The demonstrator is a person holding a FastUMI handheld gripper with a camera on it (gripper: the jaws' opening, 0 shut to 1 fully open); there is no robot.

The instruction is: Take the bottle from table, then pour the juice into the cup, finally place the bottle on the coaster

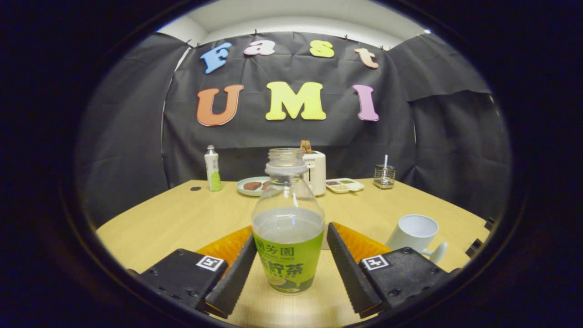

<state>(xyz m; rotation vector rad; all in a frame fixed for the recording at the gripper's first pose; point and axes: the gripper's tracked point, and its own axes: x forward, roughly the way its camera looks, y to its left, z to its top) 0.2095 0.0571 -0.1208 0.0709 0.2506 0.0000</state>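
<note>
1. hand-held gripper [288,266] spread open, fingers flanking but not touching the clear uncapped plastic bottle with green label [288,237].
2. bottle upright on the light wooden counter [182,223], part full.
3. white ceramic cup [413,233] near right.

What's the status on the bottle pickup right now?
Gripper open, jaws flanking the bottle, no clear contact. Bottle upright on the table, uncapped, part full. Cup beyond the right finger. Nothing in the way.
</note>
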